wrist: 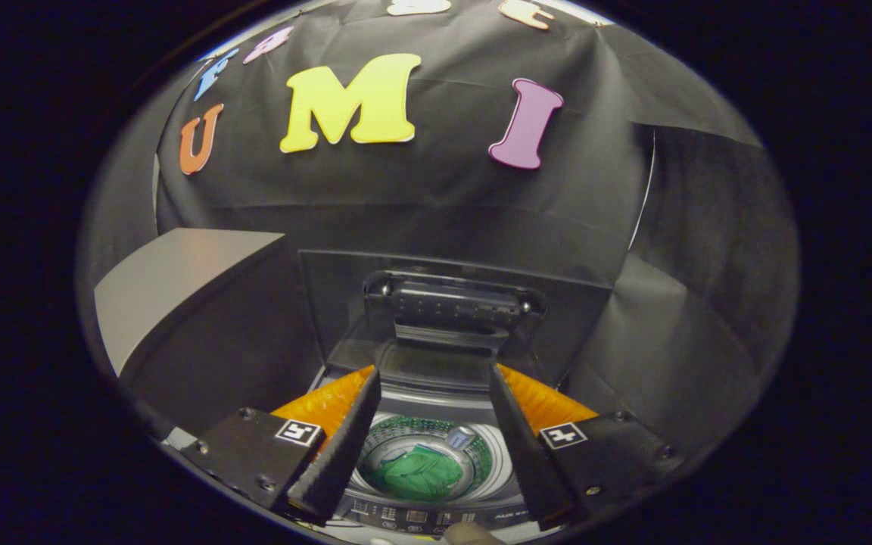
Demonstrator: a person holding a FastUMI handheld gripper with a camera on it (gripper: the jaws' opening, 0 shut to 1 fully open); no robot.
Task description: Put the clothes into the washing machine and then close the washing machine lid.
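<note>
A small top-loading washing machine stands just below and ahead of my fingers, its control panel toward me. Its lid is swung up and stands upright at the back of the tub opening. Down in the drum lies a green garment, crumpled at the bottom. My gripper hovers above the opening, open, with nothing between its fingers. The fingertips reach to about the lower edge of the raised lid.
A grey box-like block rises to the left of the machine. Black cloth hangs behind the machine and on both sides of it. Something pale and rounded shows at the panel's near edge.
</note>
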